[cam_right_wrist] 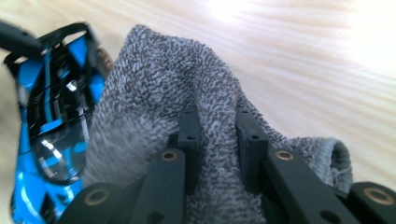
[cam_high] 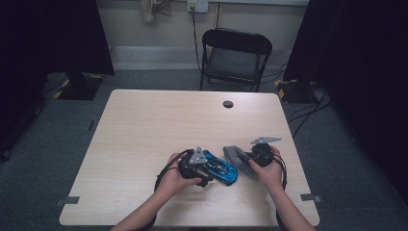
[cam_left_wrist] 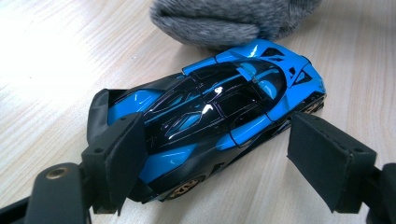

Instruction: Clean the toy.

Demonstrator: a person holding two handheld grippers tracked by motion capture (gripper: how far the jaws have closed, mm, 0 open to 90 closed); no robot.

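1. Left gripper straddles the glossy blue-black toy car at near table edge, jaws spread, one pad touching.
2. Right gripper pinches the nubbly grey cloth, just beside the car.
3. Likely a wiping step; next: steady the car, draw cloth over it.
4. Folding chair beyond.

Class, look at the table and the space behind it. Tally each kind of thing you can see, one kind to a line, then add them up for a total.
Toy car, blue and black: 1
Grey cloth: 1
Hand-held grippers, left gripper and right gripper: 2
Table: 1
Folding chair: 1
Total: 6
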